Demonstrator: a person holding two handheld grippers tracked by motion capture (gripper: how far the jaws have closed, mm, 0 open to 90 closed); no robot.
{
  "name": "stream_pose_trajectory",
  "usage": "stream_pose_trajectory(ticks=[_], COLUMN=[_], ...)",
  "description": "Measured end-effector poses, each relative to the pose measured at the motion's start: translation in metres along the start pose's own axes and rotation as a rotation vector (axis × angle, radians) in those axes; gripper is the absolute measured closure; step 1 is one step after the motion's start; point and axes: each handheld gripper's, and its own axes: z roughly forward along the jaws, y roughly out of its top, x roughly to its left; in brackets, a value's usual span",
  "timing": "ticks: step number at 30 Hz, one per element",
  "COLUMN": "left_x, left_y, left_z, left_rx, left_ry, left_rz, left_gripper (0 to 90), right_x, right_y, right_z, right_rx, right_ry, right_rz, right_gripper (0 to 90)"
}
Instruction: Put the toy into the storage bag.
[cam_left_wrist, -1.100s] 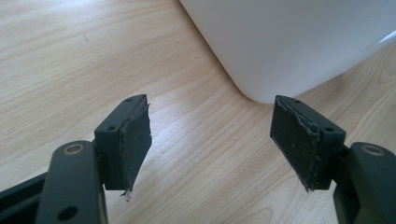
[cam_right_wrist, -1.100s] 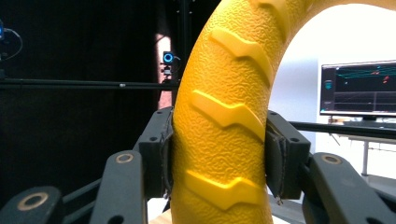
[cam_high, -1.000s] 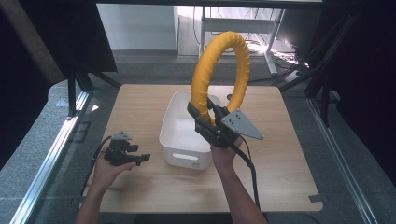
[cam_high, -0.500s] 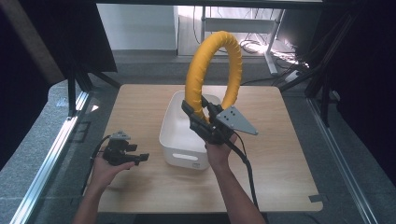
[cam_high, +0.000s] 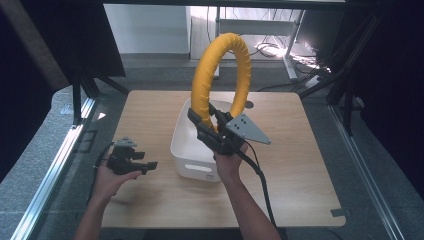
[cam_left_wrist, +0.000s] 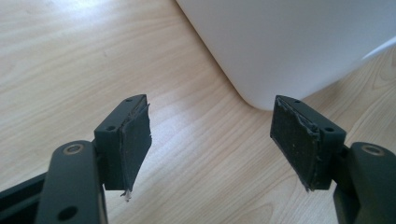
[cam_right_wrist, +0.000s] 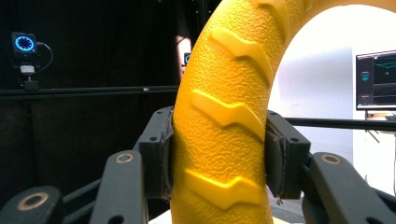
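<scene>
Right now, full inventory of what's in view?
ring: 1, yellow, ridged, held upright over the bin, clamped at its lower left
bin: 1, white, rectangular, open-topped, table centre
table: 1, light wood, under everything
monitor: 1, lit, background at right of the right gripper view
small lit ring device: 1, blue glow, dark background at left
left tongs: 1, black, open, low over the table beside the bin's corner
right tongs: 1, black, shut on the ring, grey plate on top
left hand: 1, under its tongs
right hand: 1, near edge of the bin
</scene>
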Motion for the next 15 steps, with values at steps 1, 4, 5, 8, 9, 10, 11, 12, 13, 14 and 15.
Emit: stream_pose_trajectory(ticks=[1,4,5,8,9,10,11,12,13,14,15], left_x=[0.000,0.000,0.000,-0.001,-0.001,-0.002,-0.002,-0.004,-0.006,-0.006,-0.008], left_y=[0.000,0.008,0.012,0.031,0.031,0.042,0.042,0.053,0.058,0.058,0.068], left_z=[0.000,-0.009,-0.012,-0.032,-0.032,-0.042,-0.042,-0.052,-0.056,-0.056,-0.064], left_rx=[0.000,-0.011,-0.017,-0.057,-0.057,-0.081,-0.081,-0.092,-0.097,-0.097,-0.105], left_ry=[0.000,-0.003,-0.007,-0.031,-0.031,-0.040,-0.040,-0.052,-0.059,-0.059,-0.067], left_rz=[0.000,0.004,0.002,-0.009,-0.009,-0.008,-0.008,-0.013,-0.016,-0.016,-0.010], left_gripper=[29.2,29.2,29.2,29.3,29.4,29.4,29.4,29.4,29.4,29.4,29.4], right_x=[0.000,0.005,0.005,0.008,0.008,0.009,0.009,0.010,0.010,0.011,0.011], right_y=[0.000,-0.005,-0.006,-0.010,-0.012,-0.013,-0.015,-0.016,-0.018,-0.019,-0.020], right_z=[0.000,0.002,0.003,0.005,0.005,0.005,0.006,0.006,0.006,0.006,0.007], right_rx=[0.000,0.003,0.001,0.010,0.012,0.016,0.015,0.018,0.019,0.025,0.021], right_ry=[0.000,0.008,0.011,0.016,0.017,0.020,0.018,0.017,0.015,0.016,0.016], right_rz=[0.000,0.002,0.003,0.009,0.008,0.006,0.008,0.015,0.012,0.012,0.010], right_gripper=[50.5,50.5,50.5,50.5,50.5,50.5,50.5,50.5,50.5,50.5,50.5])
